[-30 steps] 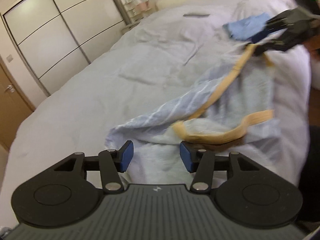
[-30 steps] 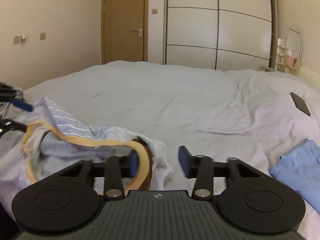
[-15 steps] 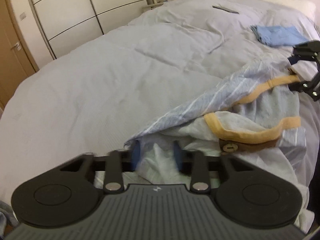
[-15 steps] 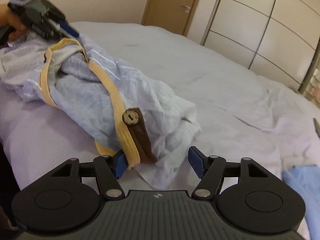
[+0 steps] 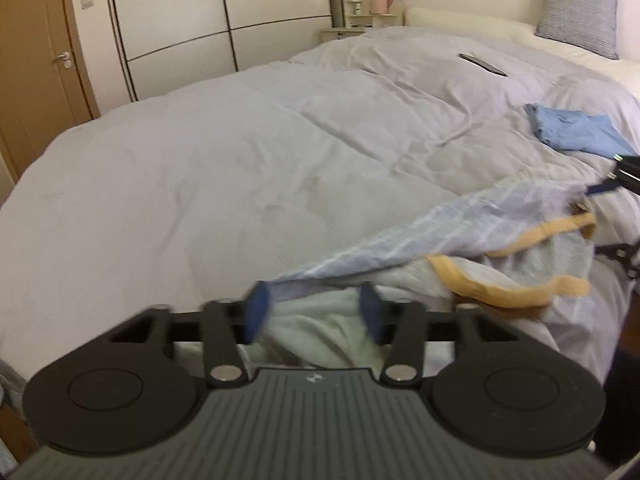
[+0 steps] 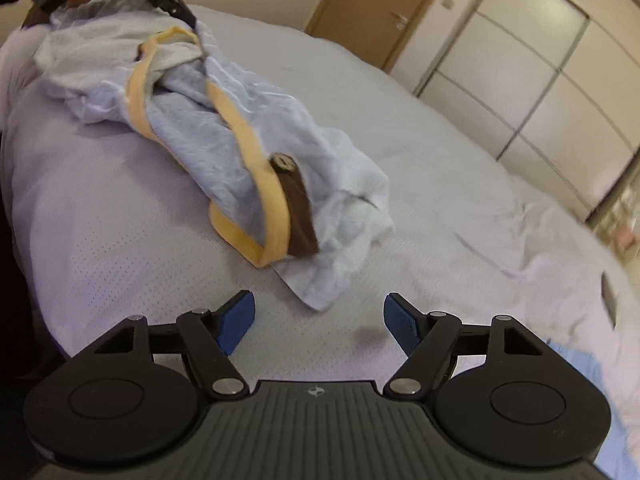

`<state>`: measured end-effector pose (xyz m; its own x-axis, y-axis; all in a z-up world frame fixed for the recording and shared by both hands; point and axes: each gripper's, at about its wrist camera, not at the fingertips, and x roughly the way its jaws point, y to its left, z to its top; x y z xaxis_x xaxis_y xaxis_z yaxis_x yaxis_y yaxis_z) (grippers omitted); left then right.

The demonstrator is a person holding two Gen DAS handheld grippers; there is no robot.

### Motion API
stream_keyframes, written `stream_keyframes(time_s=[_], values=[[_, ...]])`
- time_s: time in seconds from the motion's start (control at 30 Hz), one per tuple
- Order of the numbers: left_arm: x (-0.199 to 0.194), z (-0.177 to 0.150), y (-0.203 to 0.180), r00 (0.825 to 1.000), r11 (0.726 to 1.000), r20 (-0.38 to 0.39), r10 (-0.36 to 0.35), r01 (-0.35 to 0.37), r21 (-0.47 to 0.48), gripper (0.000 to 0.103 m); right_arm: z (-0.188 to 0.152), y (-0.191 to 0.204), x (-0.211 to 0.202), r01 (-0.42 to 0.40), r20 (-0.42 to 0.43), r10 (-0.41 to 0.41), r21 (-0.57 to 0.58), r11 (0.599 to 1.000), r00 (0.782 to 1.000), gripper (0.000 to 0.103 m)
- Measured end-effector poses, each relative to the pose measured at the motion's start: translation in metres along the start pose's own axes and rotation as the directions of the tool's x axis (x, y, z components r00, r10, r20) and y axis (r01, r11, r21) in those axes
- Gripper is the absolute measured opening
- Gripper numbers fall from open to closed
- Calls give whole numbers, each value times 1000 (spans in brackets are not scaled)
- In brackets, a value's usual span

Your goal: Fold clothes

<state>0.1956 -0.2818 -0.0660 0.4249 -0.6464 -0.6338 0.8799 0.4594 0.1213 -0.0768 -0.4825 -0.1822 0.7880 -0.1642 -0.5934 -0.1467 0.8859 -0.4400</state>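
Note:
A crumpled pale blue striped garment (image 5: 460, 236) with tan trim and a brown tab with a button (image 6: 298, 204) lies on the bed. My left gripper (image 5: 312, 312) is open, its blue pads on either side of the garment's near end. In the right wrist view the left gripper's fingertips (image 6: 182, 10) touch the garment's far end at the tan trim. My right gripper (image 6: 320, 320) is open and empty, just short of the garment's loose corner (image 6: 316, 296). It shows at the right edge of the left wrist view (image 5: 624, 176).
The bed has a light grey duvet (image 5: 240, 152). A folded blue garment (image 5: 576, 130) lies to the right near a dark phone (image 5: 482, 64). A pillow (image 5: 576, 12), a wardrobe (image 5: 180, 28) and a door (image 5: 36, 60) lie beyond the bed.
My right gripper has let go of the tan trim, opened wider and drawn back from the garment. My left gripper's pads have spread apart around the garment's end.

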Motion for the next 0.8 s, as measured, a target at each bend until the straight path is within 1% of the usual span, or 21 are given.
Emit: stream_keyframes(time_s=[0.1,0.17,0.2,0.23,0.27,0.3,0.33,0.37,0.4,0.47,0.5,0.53,0.57,0.67,0.73,0.8], values=[[10,-2,-5,999,1000,-37,8,-7,27,53,9,8,13,18,41,-16,-50,999,999,74],[18,-1,-5,999,1000,-47,13,-12,23,50,15,9,25,28,65,-23,-68,997,998,74],[20,0,-3,998,999,-50,29,-28,15,48,18,8,31,31,75,-26,-69,997,997,73],[21,3,-2,997,998,-41,62,-61,8,46,22,6,35,34,87,-28,-66,997,996,71],[18,5,-1,995,995,-19,98,-98,-4,48,28,4,39,40,96,-35,-59,997,995,63],[14,6,1,993,993,2,116,-116,-20,52,32,2,41,43,99,-38,-50,998,994,51],[11,7,4,994,993,13,108,-108,-40,53,35,0,42,46,101,-41,-43,998,994,43],[11,7,6,996,994,5,92,-91,-55,53,39,-1,41,49,103,-45,-35,998,994,31],[13,7,7,997,995,-14,81,-81,-59,54,41,-2,40,54,108,-51,-28,998,993,28],[22,5,5,996,998,-80,37,-41,-41,55,45,-6,37,58,121,-58,5,998,991,22],[24,3,3,996,999,-91,13,-16,-32,52,46,-9,35,58,127,-61,23,998,990,21],[27,2,0,995,1000,-100,-9,7,-22,36,48,-11,32,58,133,-63,41,997,989,20],[18,5,-2,997,1000,-75,-9,8,-9,8,50,-13,29,64,143,-71,55,996,987,19],[-7,16,-8,1000,1000,-1,-10,10,29,6,60,-19,13,93,175,-106,78,993,979,18],[-24,24,-12,999,999,51,-11,9,54,6,67,-23,-1,119,196,-134,84,989,971,17],[-61,40,-12,988,999,156,20,-27,42,5,78,-27,-19,150,226,-165,83,985,960,17]])
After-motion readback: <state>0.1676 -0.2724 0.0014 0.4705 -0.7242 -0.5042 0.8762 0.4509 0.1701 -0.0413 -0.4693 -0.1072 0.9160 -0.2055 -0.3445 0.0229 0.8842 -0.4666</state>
